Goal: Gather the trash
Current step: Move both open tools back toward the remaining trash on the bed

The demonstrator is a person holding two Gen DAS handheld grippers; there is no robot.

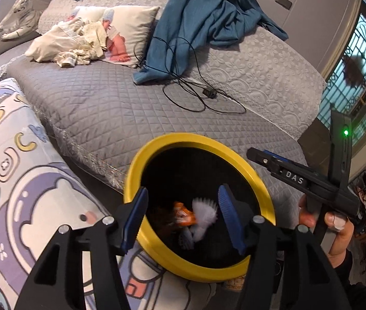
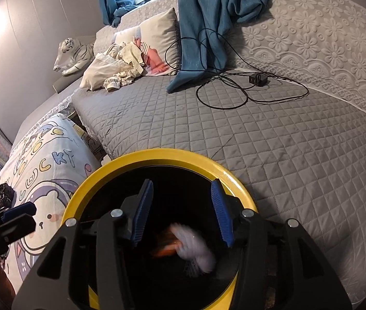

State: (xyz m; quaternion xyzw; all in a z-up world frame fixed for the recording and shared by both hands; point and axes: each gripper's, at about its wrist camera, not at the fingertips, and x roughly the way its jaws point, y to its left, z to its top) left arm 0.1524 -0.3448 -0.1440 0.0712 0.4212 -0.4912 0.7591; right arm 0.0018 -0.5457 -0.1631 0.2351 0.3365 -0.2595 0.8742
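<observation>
Quilted bed (image 2: pixel 273 155) with black cable (image 2: pixel 234 87)

A round bin with a yellow rim (image 1: pixel 131 178) and a black interior filled the lower centre of the left wrist view, its mouth tilted toward the camera. Inside it, low in the frame, lay an orange wrapper (image 1: pixel 184 215) and, touching it on the right, a white crumpled piece (image 1: pixel 204 210) with a fringed edge. In the right wrist view the same yellow rim (image 2: pixel 157 156) arced across the lower centre, and within the dark interior the white piece (image 2: pixel 195 249) appeared blurred over a smear of orange (image 2: pixel 164 252). At the left edge, a small black crumpled lump (image 2: pixel 5 195) sat on the cartoon-print bedding.
</observation>
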